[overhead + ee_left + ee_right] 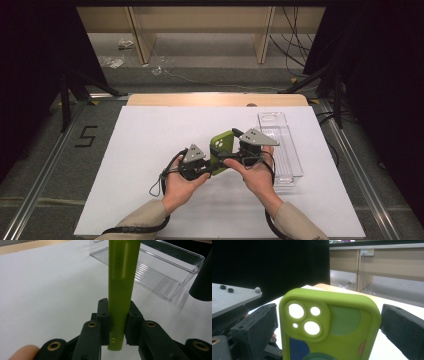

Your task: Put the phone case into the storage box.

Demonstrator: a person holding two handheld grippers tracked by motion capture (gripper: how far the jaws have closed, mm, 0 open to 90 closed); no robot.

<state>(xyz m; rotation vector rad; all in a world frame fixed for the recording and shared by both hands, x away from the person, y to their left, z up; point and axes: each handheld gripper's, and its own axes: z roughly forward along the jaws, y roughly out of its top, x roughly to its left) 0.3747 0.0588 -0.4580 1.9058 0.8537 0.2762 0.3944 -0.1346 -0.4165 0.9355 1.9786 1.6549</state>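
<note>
A lime-green silicone phone case with round camera cut-outs [223, 150] is held up off the white table sheet [150, 150] near the middle of the table, between the 2 grippers. In the left gripper view the left gripper [117, 325] pinches the case edge-on: its 2 black jaws press against both flat faces of the thin green slab [121, 290], which rises toward 12 o'clock. In the high view this left gripper [202, 167] sits at about 7 o'clock of the case, cupped in the person's left hand [180, 187]. The right gripper [235, 159] sits at about 4 o'clock of the case, in the right hand [257, 177]. In the right gripper view the case [329, 332] stands upright with its back facing the camera, and the right gripper [329, 325] has its jaws spread, 1 at 9 o'clock and 1 at 3 o'clock, each near a side edge; whether they touch is unclear. A clear ribbed plastic tray [287, 150] lies at 3 o'clock of the case, just beside the right hand, and appears behind the case in the left gripper view [160, 277].
</note>
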